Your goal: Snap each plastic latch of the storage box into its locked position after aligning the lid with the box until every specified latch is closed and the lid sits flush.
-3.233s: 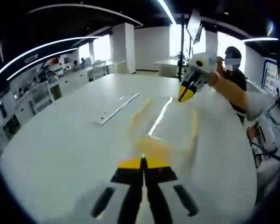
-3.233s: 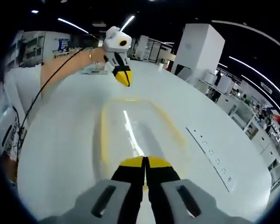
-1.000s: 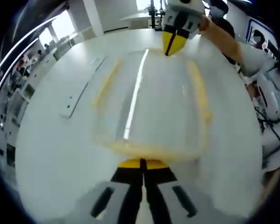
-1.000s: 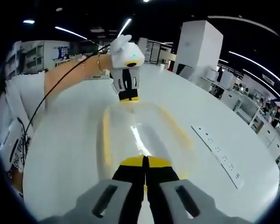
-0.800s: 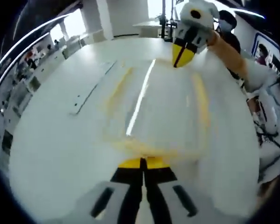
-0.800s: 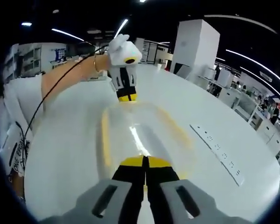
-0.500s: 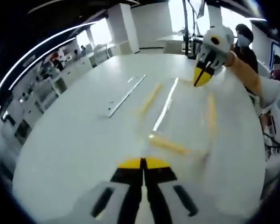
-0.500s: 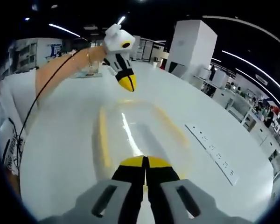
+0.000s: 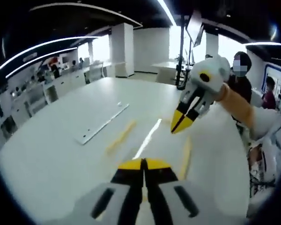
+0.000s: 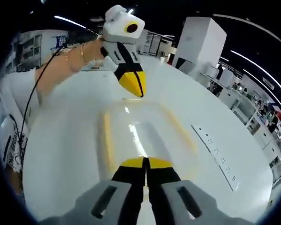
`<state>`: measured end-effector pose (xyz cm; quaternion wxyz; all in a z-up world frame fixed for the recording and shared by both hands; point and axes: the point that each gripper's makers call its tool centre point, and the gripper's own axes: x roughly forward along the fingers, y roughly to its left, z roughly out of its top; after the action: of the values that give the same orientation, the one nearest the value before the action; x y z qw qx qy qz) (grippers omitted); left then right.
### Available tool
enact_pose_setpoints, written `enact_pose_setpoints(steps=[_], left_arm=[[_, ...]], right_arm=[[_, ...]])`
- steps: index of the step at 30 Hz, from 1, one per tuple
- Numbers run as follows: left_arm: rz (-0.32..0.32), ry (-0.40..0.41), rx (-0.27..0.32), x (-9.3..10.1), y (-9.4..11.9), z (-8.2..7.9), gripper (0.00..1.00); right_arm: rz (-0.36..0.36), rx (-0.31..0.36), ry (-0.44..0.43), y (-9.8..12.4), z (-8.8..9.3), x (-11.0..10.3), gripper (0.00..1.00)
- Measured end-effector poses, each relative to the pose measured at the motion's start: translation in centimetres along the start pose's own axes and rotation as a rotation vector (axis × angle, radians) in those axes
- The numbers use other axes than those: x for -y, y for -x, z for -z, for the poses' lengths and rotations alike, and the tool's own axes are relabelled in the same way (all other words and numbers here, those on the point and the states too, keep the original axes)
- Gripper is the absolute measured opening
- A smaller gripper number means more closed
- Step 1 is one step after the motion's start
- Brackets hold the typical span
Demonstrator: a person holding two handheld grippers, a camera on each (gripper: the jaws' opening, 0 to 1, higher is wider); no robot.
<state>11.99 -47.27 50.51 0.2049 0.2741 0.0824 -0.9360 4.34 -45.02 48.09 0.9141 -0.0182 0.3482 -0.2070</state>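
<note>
Nearest in the right gripper view, the right hand-held gripper (image 10: 145, 164) has its two yellow-tipped jaws pressed together with nothing between them, and they sit at the near short end of the storage box (image 10: 145, 136) — a clear box with a yellow-edged lid lying flat on the white table (image 10: 61, 154). That placement reads as a closed tip used for pushing on an end latch, not for gripping; the latch itself is hidden under the jaws, so I cannot tell whether it is locked. In the left gripper view the left hand-held gripper (image 9: 143, 165) is likewise clenched on nothing, its tips at the opposite end of the box (image 9: 150, 140), which is blurred there. Across the box in the right gripper view, the left one (image 10: 133, 84) hangs lifted above the far end, apart from the lid, tip pointing down — probably poised to come down on that end's latch. The two tools face each other along the box's length, which would steady it between pushes. Beyond the box to the right, a long white power strip (image 10: 215, 157) lies on the table, well apart from it, and office desks and pillars stand further off
</note>
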Motion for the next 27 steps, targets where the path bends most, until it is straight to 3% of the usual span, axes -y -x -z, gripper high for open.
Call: enact_pose_setpoints(steps=[2,3,5,6,8,10,16,20,27], left_arm=[[-0.003,0.02,-0.011,0.3,-0.9,0.6,0.0],[-0.006,0.022,-0.027,0.3,-1.2,1.0,0.0],[-0.03,0.029,-0.089,-0.1,-1.6,2.3,0.0],[-0.028,-0.003,-0.024,-0.2,-1.4,1.2,0.0],[-0.033,0.034,-0.053,-0.1,-1.1,1.6,0.0],[-0.078,-0.024,-0.075,-0.6,-0.7,1.6,0.0],[-0.095,-0.042,-0.102,-0.2,-0.5,1.9,0.0],[-0.096,-0.04,-0.096,-0.2,-0.3,2.1,0.0],[-0.106,-0.058,-0.103,-0.4,-0.3,2.1,0.0]], right_arm=[[-0.006,-0.019,0.011,-0.3,-0.3,0.5,0.0],[0.039,-0.036,0.052,-0.4,-0.5,1.7,0.0],[0.035,-0.03,0.022,-0.8,-1.8,2.9,0.0],[0.032,-0.028,0.021,-1.1,-2.5,3.6,0.0],[0.066,-0.043,0.036,-1.7,-3.8,5.7,0.0],[0.036,-0.051,0.072,-2.8,-5.0,7.1,0.0],[-0.072,-0.156,0.119,-6.1,-4.8,9.6,0.0],[-0.162,-0.271,0.167,-7.8,-3.2,9.4,0.0],[-0.265,-0.37,0.215,-9.8,-2.1,9.4,0.0]])
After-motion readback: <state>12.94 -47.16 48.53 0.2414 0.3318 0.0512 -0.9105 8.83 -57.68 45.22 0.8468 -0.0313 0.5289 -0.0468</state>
